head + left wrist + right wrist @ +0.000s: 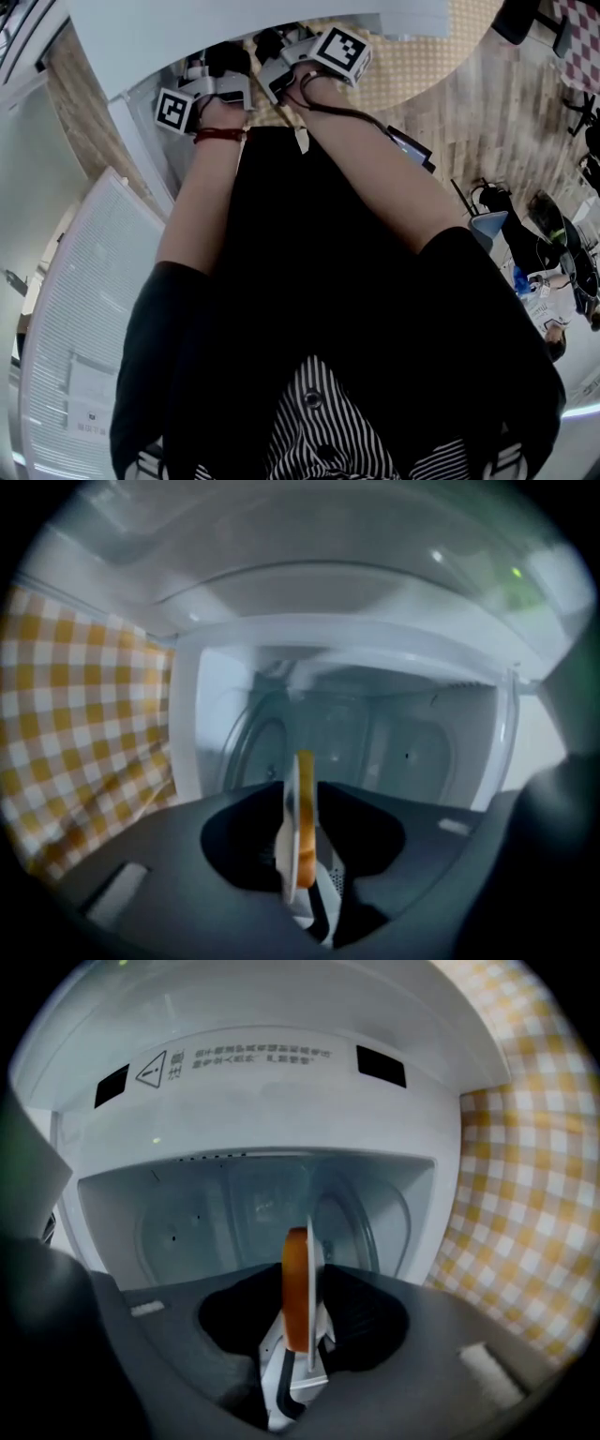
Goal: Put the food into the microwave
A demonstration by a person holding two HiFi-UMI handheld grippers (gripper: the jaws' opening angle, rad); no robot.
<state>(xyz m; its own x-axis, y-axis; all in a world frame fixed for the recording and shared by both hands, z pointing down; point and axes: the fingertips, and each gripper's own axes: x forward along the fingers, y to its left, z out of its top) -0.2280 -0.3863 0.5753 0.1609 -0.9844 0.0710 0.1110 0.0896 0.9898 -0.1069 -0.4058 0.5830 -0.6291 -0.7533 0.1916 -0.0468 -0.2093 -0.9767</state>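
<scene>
Plainly, the left gripper (300, 829) and right gripper (298, 1290) are pointing side by side into the open microwave (234, 1213) straight ahead, jaws pinched narrow on nothing visible (the food is showing nowhere).

A mock kitchen corner set up in a lab-like work room: a white microwave (253, 1101) stands open on a yellow-checked cloth (84, 714), while the wood-plank floor (497, 112) beyond carries scattered gear (548, 220) and cables.
</scene>
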